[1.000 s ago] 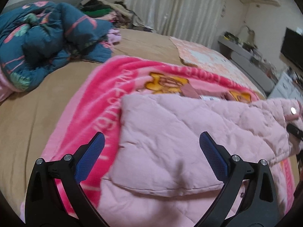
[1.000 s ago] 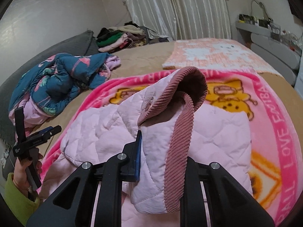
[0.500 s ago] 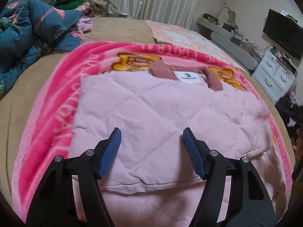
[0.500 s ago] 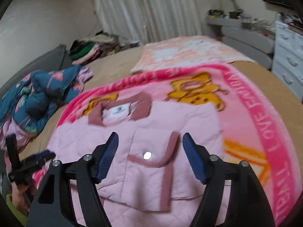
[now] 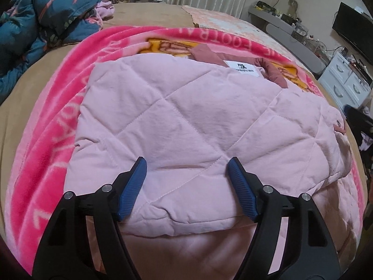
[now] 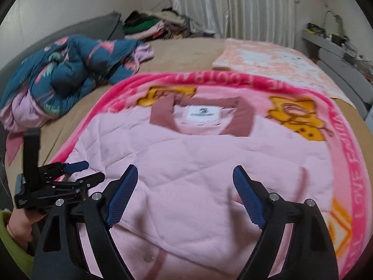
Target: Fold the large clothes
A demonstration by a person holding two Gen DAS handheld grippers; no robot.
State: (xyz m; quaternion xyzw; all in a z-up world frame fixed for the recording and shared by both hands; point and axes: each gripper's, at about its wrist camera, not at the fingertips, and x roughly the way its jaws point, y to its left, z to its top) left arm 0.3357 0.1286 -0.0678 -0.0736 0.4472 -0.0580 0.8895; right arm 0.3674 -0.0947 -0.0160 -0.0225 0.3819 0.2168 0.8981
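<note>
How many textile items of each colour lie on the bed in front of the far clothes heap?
Pale pink: 1, quilted jacket
Hot pink: 1, cartoon blanket
Dark blue: 1, patterned jacket
Peach: 1, patterned mat
Total: 4

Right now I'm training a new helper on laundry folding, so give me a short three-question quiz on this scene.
1. True or false: the right hand-held gripper is clamped on the pink quilted jacket.
2. What lies directly under the jacket: A) a bare wooden floor, B) the pink cartoon blanket, C) a grey rug?
3. What colour is the jacket's collar?

Key: 1. False; its jaws have just been opening and stand apart over the jacket, pressing nothing. 2. B. 3. Dusty rose, darker than the body.
</note>
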